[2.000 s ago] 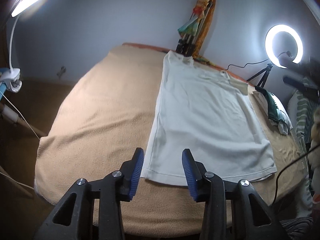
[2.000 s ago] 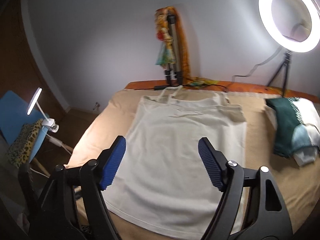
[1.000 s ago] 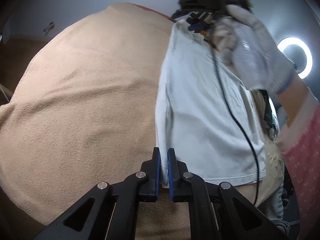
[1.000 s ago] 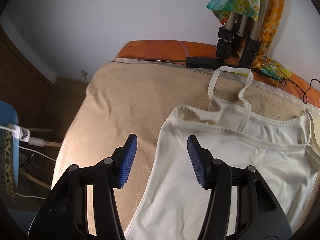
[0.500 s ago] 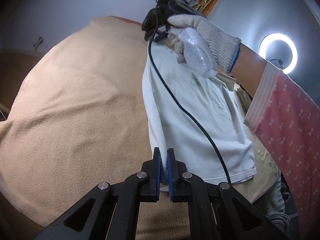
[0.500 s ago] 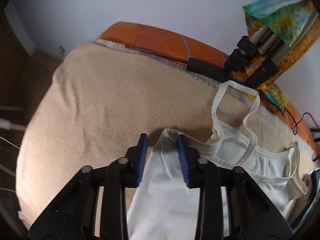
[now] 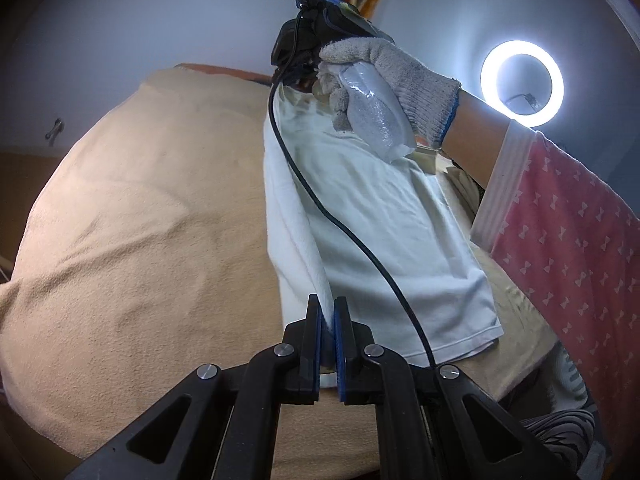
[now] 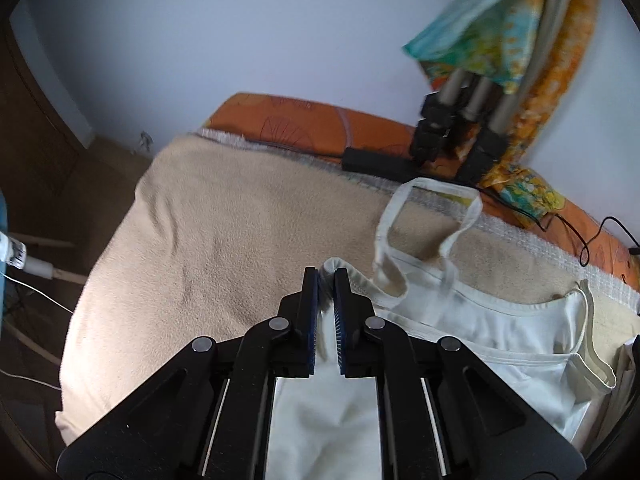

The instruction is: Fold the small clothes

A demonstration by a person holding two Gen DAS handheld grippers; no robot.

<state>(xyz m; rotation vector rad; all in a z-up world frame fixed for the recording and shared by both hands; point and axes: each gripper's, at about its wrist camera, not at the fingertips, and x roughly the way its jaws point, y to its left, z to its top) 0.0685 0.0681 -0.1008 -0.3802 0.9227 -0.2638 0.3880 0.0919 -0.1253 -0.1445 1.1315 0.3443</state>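
Item: white camisole (image 7: 372, 232), flat on the bed's tan blanket (image 7: 140, 220), far-right part. Your left tool (image 7: 327, 312) pinches its hem corner; your right tool (image 8: 326, 280), just closing, clamps the strap-end corner. First lengthwise fold begun; the rest remains.

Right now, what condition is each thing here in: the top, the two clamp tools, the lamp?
White camisole: flat on the blanket, left edge lifted.
Left gripper: fingers shut on the hem corner.
Right gripper: fingers just closed on the top corner.
Ring light: lit.
Beige blanket: spread, slightly rumpled.
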